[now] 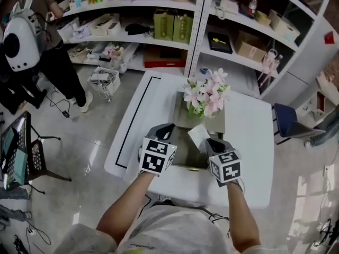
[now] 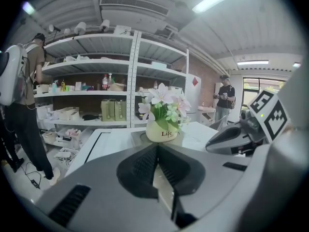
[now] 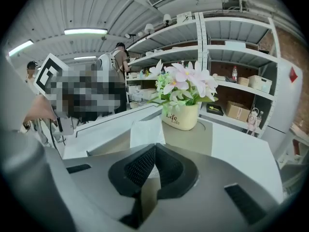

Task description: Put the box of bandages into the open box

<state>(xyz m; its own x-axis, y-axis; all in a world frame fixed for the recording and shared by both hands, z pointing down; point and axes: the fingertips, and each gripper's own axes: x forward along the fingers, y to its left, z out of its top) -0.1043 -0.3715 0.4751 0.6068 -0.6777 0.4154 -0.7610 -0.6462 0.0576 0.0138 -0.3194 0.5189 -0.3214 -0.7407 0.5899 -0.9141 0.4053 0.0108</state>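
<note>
The box of bandages point(image 1: 198, 135) is small and white; it hangs tilted over the open box point(image 1: 180, 153), an olive-grey case on the white table point(image 1: 249, 142). My right gripper point(image 1: 211, 142) is shut on its near edge. In the right gripper view the white box point(image 3: 147, 129) stands straight up from the closed jaws of the right gripper point(image 3: 154, 147). My left gripper point(image 1: 165, 128) is over the open box's left side, jaws shut. In the left gripper view the left gripper point(image 2: 157, 147) has its tips together, and I cannot tell whether they pinch anything.
A pot of pink flowers point(image 1: 204, 97) stands on the far half of the open box. Shelving point(image 1: 175, 25) runs behind the table. A person with a white backpack point(image 1: 21, 36) stands at the left. A blue chair point(image 1: 288, 123) is at the right, a basket point(image 1: 103, 81) on the floor.
</note>
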